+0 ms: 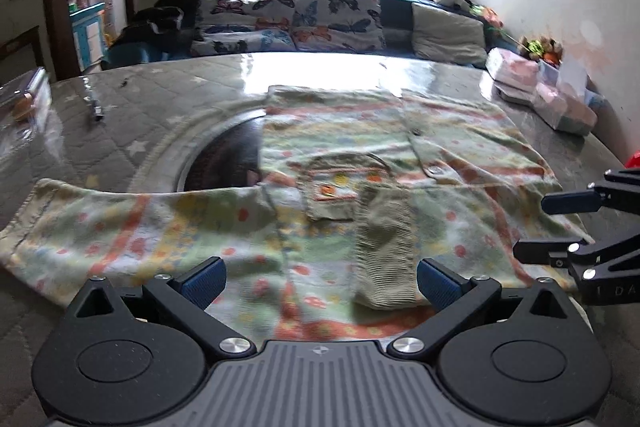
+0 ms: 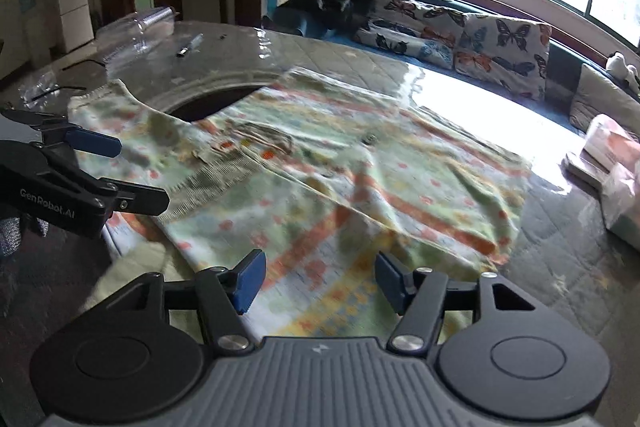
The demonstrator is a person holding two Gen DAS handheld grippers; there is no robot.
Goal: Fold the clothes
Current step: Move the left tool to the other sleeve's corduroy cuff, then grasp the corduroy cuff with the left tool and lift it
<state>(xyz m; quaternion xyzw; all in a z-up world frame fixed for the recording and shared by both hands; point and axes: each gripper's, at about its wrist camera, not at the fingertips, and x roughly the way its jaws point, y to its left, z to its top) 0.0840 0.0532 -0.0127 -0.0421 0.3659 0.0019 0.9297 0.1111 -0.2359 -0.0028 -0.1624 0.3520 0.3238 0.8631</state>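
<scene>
Left wrist view shows the patterned garment (image 1: pixel 360 155) spread flat on the quilted table (image 1: pixel 120 131), ready for folding. Both the left gripper (image 1: pixel 320 283) and right gripper (image 2: pixel 318 281) hover at its near edge, jaws apart and empty, probably to pinch the hem.

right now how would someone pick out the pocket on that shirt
Find the floral shirt spread on the quilted table. Near its middle sits a small patch pocket beside the ribbed olive cuff; only the pocket has an arched top edge.
</scene>
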